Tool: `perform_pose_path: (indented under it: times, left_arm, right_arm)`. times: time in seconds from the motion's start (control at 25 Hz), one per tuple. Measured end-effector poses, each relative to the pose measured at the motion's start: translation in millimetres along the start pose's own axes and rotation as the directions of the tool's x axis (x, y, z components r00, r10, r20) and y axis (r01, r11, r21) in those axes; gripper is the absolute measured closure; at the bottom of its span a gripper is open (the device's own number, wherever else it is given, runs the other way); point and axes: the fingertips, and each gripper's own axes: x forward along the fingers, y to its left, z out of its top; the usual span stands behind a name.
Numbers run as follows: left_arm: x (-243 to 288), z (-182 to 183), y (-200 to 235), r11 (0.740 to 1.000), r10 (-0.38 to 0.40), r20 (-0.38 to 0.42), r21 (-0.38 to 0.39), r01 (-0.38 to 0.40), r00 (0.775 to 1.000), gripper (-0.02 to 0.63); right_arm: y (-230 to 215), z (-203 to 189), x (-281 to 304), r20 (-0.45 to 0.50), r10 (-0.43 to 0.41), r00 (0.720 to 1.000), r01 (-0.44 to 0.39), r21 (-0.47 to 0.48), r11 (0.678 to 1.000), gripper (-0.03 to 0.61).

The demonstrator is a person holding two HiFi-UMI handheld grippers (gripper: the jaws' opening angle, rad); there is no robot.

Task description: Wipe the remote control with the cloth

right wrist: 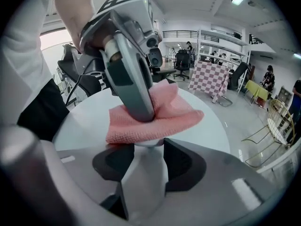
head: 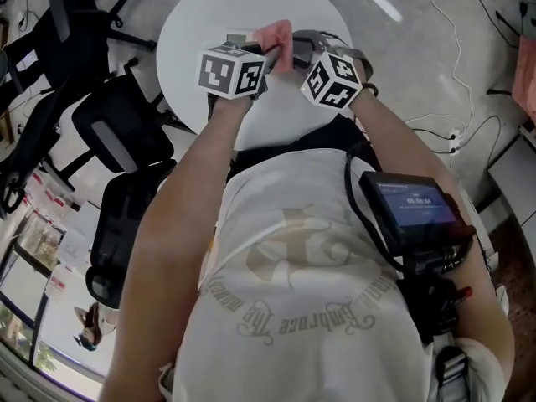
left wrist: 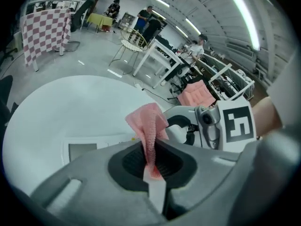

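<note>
A pink cloth (head: pixel 274 35) hangs bunched between the two grippers over the round white table (head: pixel 201 19). My left gripper (left wrist: pixel 153 166) is shut on one end of the cloth (left wrist: pixel 149 126). In the right gripper view the left gripper (right wrist: pixel 142 113) presses the cloth (right wrist: pixel 155 119) down onto the far end of a pale grey remote control (right wrist: pixel 143 173). That remote runs lengthways between the jaws of my right gripper (right wrist: pixel 143 149), which are shut on it. The cloth hides its far end. In the head view the marker cubes cover most of both grippers.
A white card with a grey square (left wrist: pixel 82 149) lies on the table by the left gripper. Black office chairs (head: pixel 117 124) stand left of the table. Cables (head: pixel 452 132) trail over the floor at right. A screen unit (head: pixel 410 208) hangs at the person's waist.
</note>
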Motion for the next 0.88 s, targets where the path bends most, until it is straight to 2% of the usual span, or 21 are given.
perform_pose_path:
  times: [0.16, 0.32, 0.4, 0.6, 0.88]
  left_arm:
    - [15, -5, -8, 0.999, 0.016, -0.105, 0.049, -0.011, 0.994, 0.594]
    - [19, -7, -9, 0.998, 0.051, -0.144, 0.046, -0.045, 0.988, 0.594]
    - [18, -6, -9, 0.997, 0.067, -0.149, 0.033, -0.063, 0.987, 0.595]
    - [12, -6, 0, 0.994, 0.093, -0.121, -0.053, -0.100, 0.988, 0.595]
    - [-13, -13, 38, 0.983, 0.149, -0.100, -0.090, -0.159, 0.984, 0.595]
  right_arm:
    - [5, 1, -3, -0.005, -0.005, 1.000, 0.005, 0.006, 1.000, 0.373]
    - [7, 0, -4, -0.033, -0.005, 0.999, 0.005, -0.003, 1.000, 0.376]
    - [7, 0, -5, -0.033, -0.009, 0.999, 0.009, -0.004, 1.000, 0.376]
    - [8, 1, -7, -0.016, -0.011, 1.000, 0.011, 0.001, 1.000, 0.379]
    - [10, 3, -7, -0.013, 0.014, 1.000, -0.013, 0.003, 1.000, 0.379]
